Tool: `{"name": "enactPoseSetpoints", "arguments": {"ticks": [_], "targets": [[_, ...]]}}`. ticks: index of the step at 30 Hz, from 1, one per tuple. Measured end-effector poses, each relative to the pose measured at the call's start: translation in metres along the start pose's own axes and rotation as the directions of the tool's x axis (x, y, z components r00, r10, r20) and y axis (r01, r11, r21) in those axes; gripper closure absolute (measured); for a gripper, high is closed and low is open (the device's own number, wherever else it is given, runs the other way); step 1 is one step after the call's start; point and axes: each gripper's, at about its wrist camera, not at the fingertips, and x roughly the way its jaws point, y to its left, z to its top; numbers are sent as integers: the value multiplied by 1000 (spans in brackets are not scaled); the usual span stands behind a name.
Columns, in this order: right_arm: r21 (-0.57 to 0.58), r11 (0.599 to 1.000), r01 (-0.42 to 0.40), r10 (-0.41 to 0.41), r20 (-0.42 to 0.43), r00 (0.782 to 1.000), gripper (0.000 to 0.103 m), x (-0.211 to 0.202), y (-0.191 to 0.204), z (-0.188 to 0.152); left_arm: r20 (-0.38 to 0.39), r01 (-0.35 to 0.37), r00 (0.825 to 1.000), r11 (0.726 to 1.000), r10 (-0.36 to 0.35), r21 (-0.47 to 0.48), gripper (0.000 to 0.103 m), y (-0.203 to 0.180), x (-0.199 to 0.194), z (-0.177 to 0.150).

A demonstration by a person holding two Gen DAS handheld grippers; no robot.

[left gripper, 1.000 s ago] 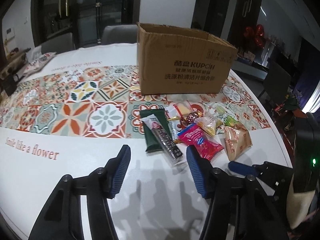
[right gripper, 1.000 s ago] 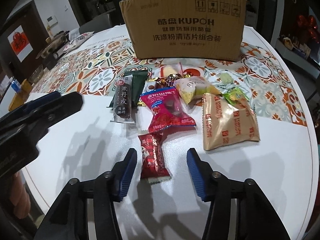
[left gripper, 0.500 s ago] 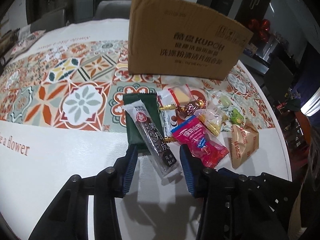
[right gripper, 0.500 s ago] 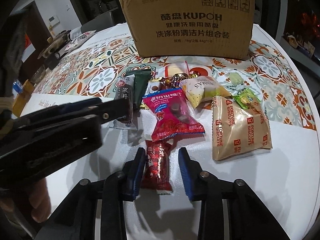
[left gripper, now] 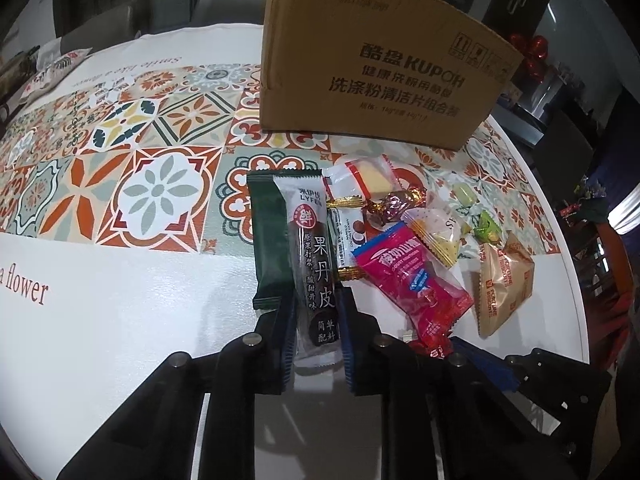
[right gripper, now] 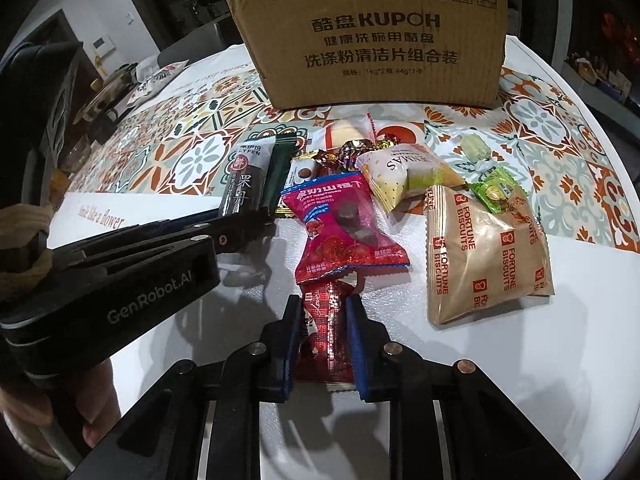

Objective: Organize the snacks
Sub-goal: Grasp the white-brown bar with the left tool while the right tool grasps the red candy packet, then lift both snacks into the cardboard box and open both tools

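A heap of snacks lies on the round table in front of a cardboard box (left gripper: 380,80). My left gripper (left gripper: 317,302) has its jaws closing on the near end of a long dark fruit-leather bar (left gripper: 312,248), and the blue pads press both its sides. That bar rests across a dark green packet (left gripper: 266,240). My right gripper (right gripper: 323,306) is closing on a small red packet (right gripper: 326,332), which is pinched between the pads and partly tucked under a pink hawthorn packet (right gripper: 340,220). In the right wrist view the left gripper (right gripper: 260,216) reaches in from the left.
A tan Fortune Biscuits bag (right gripper: 486,256), a white pillow pack (right gripper: 400,176), small green candies (right gripper: 496,192) and foil-wrapped sweets (right gripper: 352,148) lie between the grippers and the box (right gripper: 372,40). The table edge (right gripper: 600,360) curves close on the right. A hand (right gripper: 100,420) shows lower left.
Both grippers went from wide open to shut. The left one came forward and down around the dark bar; the right one stayed put and pinched the red packet.
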Motion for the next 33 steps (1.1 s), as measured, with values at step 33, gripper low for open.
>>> {"name": "enactPoseSetpoints", "arguments": {"ticks": [33], "targets": [[-17, 1000, 9, -5, 228, 974, 80, -87, 1, 20, 254, -21, 967, 992, -12, 126, 85, -27, -100, 10]]}}
